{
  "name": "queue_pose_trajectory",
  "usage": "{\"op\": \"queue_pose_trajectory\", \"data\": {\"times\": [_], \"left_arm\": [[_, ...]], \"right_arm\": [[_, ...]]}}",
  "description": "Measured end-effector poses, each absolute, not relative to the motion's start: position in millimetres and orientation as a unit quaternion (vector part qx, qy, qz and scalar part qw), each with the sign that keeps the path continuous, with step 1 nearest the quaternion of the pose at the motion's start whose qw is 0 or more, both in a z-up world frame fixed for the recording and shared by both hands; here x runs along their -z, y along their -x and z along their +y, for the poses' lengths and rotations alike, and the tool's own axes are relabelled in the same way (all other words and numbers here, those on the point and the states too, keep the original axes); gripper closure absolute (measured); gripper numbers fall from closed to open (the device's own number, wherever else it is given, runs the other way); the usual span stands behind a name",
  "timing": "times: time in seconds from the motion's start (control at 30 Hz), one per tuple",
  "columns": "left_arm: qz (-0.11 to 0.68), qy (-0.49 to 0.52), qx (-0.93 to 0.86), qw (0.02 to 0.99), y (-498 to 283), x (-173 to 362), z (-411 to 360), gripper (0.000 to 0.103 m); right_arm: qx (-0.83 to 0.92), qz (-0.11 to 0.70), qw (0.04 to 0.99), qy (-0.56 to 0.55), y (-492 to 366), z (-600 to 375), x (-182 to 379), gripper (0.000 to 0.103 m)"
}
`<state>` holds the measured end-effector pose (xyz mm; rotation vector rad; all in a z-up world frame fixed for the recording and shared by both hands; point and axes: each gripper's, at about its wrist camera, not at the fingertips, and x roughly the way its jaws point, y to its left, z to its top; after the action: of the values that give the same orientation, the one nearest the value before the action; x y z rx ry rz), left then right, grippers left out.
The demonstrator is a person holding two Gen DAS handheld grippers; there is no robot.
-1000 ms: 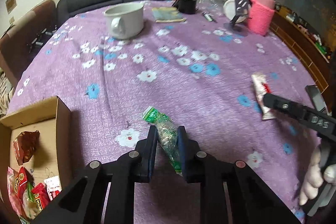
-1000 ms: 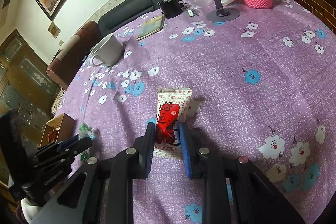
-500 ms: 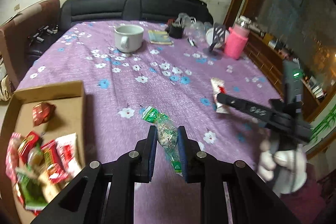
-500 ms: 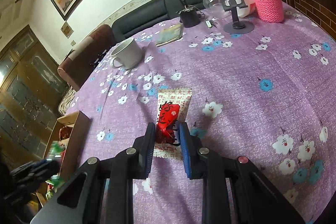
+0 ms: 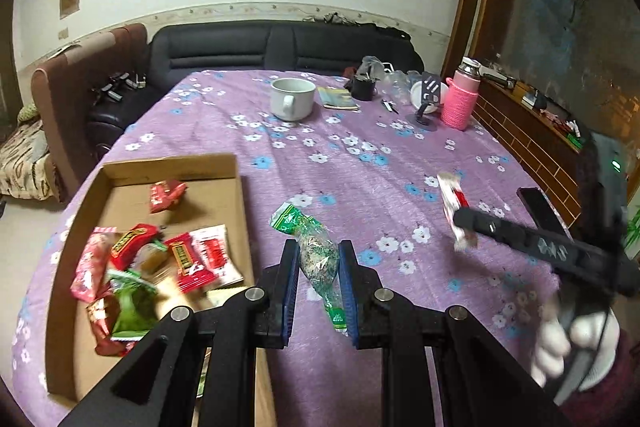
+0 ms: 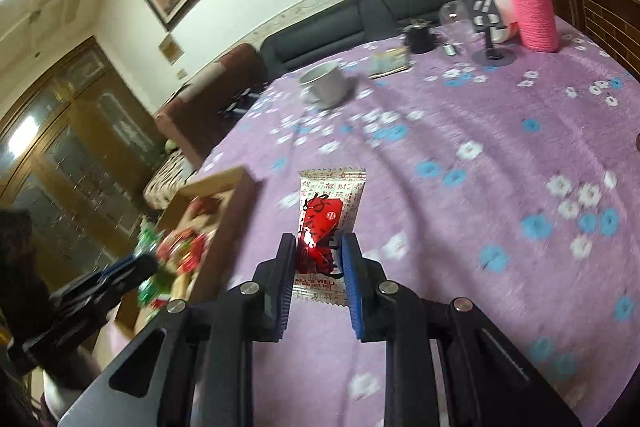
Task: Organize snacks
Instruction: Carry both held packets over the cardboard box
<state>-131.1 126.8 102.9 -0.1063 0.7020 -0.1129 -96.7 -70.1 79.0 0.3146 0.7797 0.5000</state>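
The left tongs [image 5: 318, 287] are clamped on a green packet [image 5: 318, 259] around its fat middle, held off the purple tablecloth [image 5: 360, 163] just beside the cardboard box [image 5: 236, 187] of snacks. The right tongs [image 6: 319, 271] pinch a red and white packet [image 6: 326, 227] across its lower half, above the cloth and nearer the table's middle. Both look light, soft and crinkly, likely slippery film, so I'd hold the filled part rather than a sealed edge, and not squeeze hard in case the contents crush. The box's near corner is cut off by the tongs, its heap of wrappers is blurred, and the green packet's printing can't be read.
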Motion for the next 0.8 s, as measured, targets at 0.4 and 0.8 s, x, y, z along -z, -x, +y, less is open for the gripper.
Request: {"op": "queue_pose_trajectory", "data": {"times": [0.4,0.8], "left_arm": [[0.327,0.060,0.019,0.943,152,-101,162,0.083],[0.324,0.091,0.009,0.942,161,-93,199,0.083]], "right_arm": [[-0.285,0.359,0.884,-0.097,148,-3,-95,0.081],[-0.291,0.376,0.877,-0.062,152,38,-95,0.080]]}}
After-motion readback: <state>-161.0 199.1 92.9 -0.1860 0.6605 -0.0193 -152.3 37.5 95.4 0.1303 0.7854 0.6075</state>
